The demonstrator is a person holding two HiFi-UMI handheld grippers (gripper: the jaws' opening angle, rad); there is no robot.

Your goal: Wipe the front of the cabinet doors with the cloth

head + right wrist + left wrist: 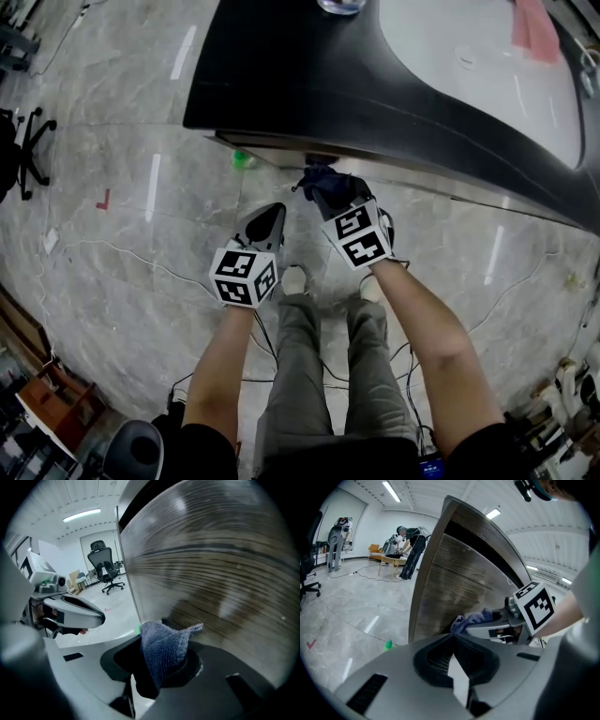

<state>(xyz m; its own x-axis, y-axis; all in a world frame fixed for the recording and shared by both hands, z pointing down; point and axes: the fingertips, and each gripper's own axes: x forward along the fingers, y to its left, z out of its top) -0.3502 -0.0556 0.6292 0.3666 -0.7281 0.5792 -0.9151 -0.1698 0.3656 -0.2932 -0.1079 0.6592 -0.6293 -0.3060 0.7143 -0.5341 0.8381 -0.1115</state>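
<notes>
While clamping the blue cloth (166, 639) in the right gripper (157, 677), aims it at the wood-grain cabinet door (225, 573) just ahead, frame right; holds the left gripper (453, 634) pinched closed, empty, alongside.

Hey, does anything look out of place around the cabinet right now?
Only a small green object lying on the floor by the cabinet corner; it is too small to identify. Otherwise nothing looks odd: the right gripper holds the cloth.

The blue-grey knitted cloth (165, 645) is bunched in the jaws of the right tool (157, 668), one corner poking out. The wood-grain cabinet door (225, 573) stands just ahead.
</notes>
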